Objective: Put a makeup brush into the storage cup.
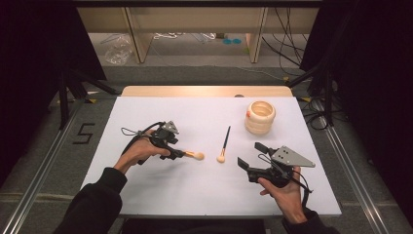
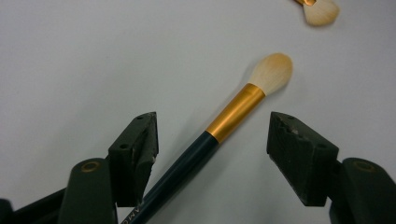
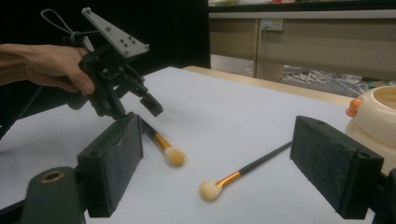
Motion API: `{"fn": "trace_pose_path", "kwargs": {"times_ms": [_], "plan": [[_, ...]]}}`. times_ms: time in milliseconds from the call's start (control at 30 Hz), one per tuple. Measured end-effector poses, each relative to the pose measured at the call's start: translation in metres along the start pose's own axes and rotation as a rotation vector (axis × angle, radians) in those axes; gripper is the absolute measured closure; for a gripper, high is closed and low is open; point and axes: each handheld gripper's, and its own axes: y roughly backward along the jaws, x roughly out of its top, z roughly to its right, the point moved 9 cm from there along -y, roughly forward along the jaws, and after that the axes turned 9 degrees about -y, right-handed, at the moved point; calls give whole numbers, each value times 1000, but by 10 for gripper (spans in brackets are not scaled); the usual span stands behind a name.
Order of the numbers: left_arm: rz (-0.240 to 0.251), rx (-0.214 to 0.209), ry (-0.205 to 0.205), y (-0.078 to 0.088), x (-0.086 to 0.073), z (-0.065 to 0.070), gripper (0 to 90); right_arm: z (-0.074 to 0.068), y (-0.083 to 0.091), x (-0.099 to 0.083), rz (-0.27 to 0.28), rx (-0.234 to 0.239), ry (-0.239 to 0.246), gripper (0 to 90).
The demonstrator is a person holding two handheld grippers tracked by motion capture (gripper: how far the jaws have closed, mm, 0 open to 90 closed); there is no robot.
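The worktop (image 1: pixel 146 195) carries a cream ribbed cup (image 1: pixel 259 117) at its far right and two brushes lying flat near the middle. Judging by that layout, the work looks like getting the brushes into the cup, and it is barely begun: both brushes are on the sheet and, as far as the high view shows, nothing stands in the cup.

The left tool (image 1: pixel 181 155) is low over the nearer brush (image 2: pixel 219 135), with the dark handle running between its jaws. In the left gripper view one jaw stands at or against the handle low down, while the other is well clear of it, so the tool is open around the brush and has no grip on it. The brush lies on the worktop, its bristle head pointing toward the second brush.

The right tool (image 1: pixel 251 156) hangs above the near right part of the worktop with its jaws wide apart and nothing between them. It is near the second brush (image 1: pixel 225 143) but apart from it.

That second brush lies untouched between the first brush and the cup, bristles toward the person.

What is left, by my reading: close on the first brush, lift it, carry it to the cup, drop it in handle or head down, then the same for the second.
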Motion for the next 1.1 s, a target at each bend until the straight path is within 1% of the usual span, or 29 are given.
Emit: {"fn": "trace_pose_path", "kwargs": {"times_ms": [33,67,100,133,167,200,233,267,300,400,433,467,500,533,567,600,633,667,700,767,800,900,933,967,1000,1067,1100], "plan": [[0,0,0,0,0,0,355,0,0,0,0,1,-3,182],[24,-2,41,-5,2,2,360,0,1,-1,-13,0,-3,182],[24,-2,41,-5,2,2,367,0,1,-1,-13,0,-3,182],[-16,-9,2,-5,-2,-1,373,0,0,0,-8,-1,1,185],[16,-4,48,-8,0,0,375,0,0,-1,-12,0,-1,185],[-14,-10,11,-7,-3,-3,381,0,1,-1,-17,2,-1,185],[-19,-10,12,-7,-3,-3,388,0,1,-1,-19,2,-3,184],[-28,-5,14,-8,-4,-3,391,-1,-1,0,2,10,-8,185],[-32,-5,8,-9,-3,-4,397,-1,-1,0,2,10,-6,186],[-39,-13,9,-9,0,-4,422,-1,-1,0,1,12,-8,186],[-44,-15,-1,-10,1,-5,429,-2,-1,0,1,12,-7,187],[-44,-15,-1,-10,1,-5,434,-2,-1,0,1,12,-7,187],[-52,-23,2,-10,1,-4,434,-1,0,0,0,4,1,187],[-61,-30,7,-12,1,-3,450,-2,-1,0,0,15,-7,188],[-61,-30,7,-12,1,-3,451,-2,-1,0,0,15,-7,188],[-88,-35,-7,-13,0,-4,452,-2,-1,0,1,16,-8,188],[-85,-38,0,-14,1,-3,455,-1,0,0,-1,7,0,188],[-85,-38,0,-14,1,-3,462,-1,0,0,-1,8,0,188],[-97,-43,-8,-14,1,-5,469,-2,0,0,-1,14,-3,189],[-103,-43,-5,-15,0,-5,486,-2,-1,0,-1,18,-8,189],[-145,-59,-35,-14,-3,-7,490,-2,-1,0,-1,18,-7,190],[-146,-72,-20,-14,-3,-6,505,-3,-1,0,-1,20,-6,191],[-166,-78,-22,-16,-6,-5,511,-3,-1,0,-2,20,-7,191],[-178,-75,-32,-16,-8,-6,519,-3,-1,0,-2,20,-7,191],[-187,-77,-22,-16,-10,-5,530,-3,-1,0,-3,21,-5,191],[-193,-80,-22,-17,-11,-5,543,-3,-1,0,-3,22,-6,192],[-191,-84,-12,-16,-10,-5,560,-3,-1,0,-3,23,-6,193]]}}
